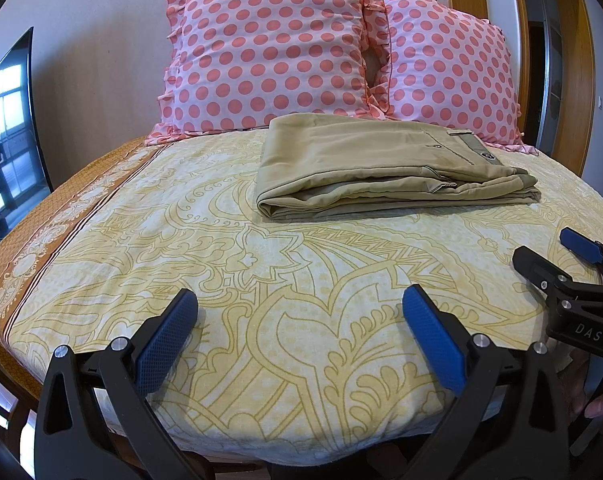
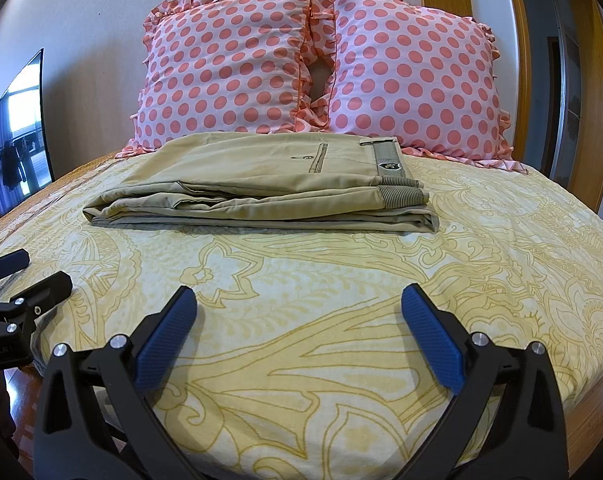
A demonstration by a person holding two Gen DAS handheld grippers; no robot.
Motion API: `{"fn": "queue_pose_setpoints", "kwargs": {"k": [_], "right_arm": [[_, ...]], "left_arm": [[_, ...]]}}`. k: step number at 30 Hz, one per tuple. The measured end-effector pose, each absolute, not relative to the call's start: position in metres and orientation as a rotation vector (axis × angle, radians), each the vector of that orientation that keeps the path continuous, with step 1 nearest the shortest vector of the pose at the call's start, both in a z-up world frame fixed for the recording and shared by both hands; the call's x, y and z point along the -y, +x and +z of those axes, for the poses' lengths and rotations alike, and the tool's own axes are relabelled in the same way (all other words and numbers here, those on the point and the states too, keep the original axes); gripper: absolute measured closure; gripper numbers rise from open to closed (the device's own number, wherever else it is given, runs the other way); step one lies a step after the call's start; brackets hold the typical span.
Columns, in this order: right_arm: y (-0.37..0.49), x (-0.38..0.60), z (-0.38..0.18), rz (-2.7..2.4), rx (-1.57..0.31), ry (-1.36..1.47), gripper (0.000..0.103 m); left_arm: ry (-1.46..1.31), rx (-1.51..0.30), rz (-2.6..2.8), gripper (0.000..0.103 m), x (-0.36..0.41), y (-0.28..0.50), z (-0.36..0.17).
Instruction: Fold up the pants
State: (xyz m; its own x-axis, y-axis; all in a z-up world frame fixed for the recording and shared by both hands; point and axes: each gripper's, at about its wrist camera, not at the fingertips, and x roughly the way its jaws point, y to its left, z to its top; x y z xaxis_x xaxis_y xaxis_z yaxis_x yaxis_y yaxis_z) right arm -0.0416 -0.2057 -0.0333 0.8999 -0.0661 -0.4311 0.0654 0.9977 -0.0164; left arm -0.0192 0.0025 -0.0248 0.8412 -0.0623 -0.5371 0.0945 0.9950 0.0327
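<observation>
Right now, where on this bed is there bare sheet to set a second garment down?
Bare yellow sheet spans the near half, between the folded khaki pants and both open tools, left tool, right tool. Crowded at the back: the pants lie close before the polka-dot pillows.

Patterned bed [image 2: 341, 300], polka-dot pillows [image 2: 321, 68]

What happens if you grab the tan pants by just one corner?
The folded pants would probably flop open, since they are soft cloth in loose stacked layers. They likely won't roll or slide far on the patterned bedsheet. Both grippers, left and right, are open and apart from them.
</observation>
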Motion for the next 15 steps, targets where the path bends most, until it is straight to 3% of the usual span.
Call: {"fn": "queue_pose_setpoints", "kwargs": {"k": [15], "right_arm": [[-0.0412,0.2073,-0.0334,-0.069,-0.443,-0.002,0.002]], "left_arm": [[0.057,-0.564,-0.08,0.001,-0.0011,-0.0195,-0.0246]]}}
